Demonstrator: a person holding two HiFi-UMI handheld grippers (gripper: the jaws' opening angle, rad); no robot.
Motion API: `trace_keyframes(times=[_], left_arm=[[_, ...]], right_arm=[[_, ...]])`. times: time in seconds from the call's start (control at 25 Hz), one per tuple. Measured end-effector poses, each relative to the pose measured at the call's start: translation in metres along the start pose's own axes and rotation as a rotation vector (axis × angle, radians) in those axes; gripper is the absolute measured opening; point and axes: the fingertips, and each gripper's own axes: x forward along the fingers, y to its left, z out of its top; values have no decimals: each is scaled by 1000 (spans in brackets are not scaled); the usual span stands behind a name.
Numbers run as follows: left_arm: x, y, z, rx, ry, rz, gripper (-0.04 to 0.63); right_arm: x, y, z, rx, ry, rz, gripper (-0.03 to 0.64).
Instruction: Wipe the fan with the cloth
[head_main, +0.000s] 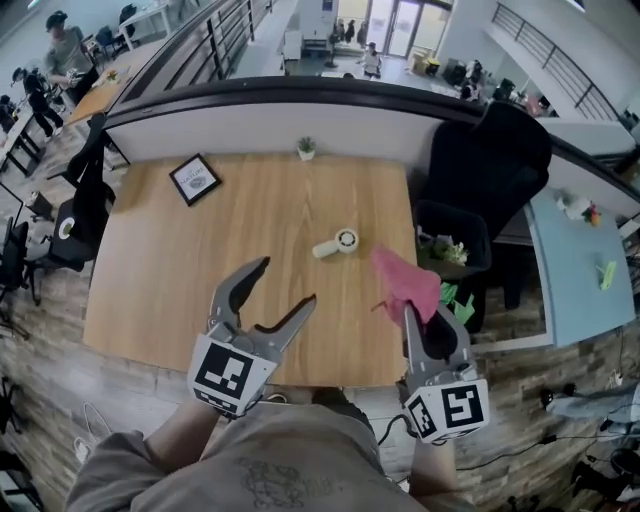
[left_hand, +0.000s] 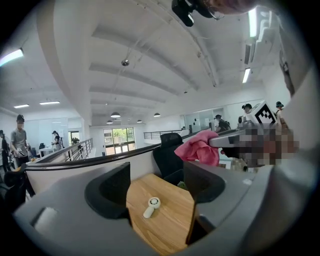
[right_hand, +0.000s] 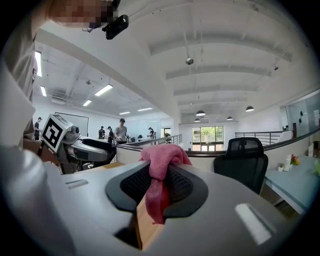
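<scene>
A small white hand-held fan (head_main: 337, 243) lies flat near the middle of the wooden table (head_main: 180, 280); in the left gripper view the fan (left_hand: 150, 206) shows between the jaws, well beyond them. My left gripper (head_main: 285, 290) hovers open above the table's near edge, with nothing in it. A pink cloth (head_main: 405, 283) is pinched in my right gripper (head_main: 412, 312), which is shut on it near the table's right front corner. In the right gripper view the cloth (right_hand: 161, 172) bunches over the jaws and hangs between them.
A framed picture (head_main: 195, 179) lies at the table's far left and a small potted plant (head_main: 306, 148) stands at its back edge. A black office chair (head_main: 490, 165) and a black bin (head_main: 450, 235) with green items stand just right of the table.
</scene>
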Motion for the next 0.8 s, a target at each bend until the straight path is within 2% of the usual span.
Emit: trace_keyframes(times=[0.48, 0.8], left_arm=[[55, -7, 4, -29, 50, 168, 333], [64, -12, -2, -9, 91, 190, 332]], right_arm=[[41, -66, -5, -17, 20, 173, 81], [53, -82, -12, -4, 30, 203, 81]])
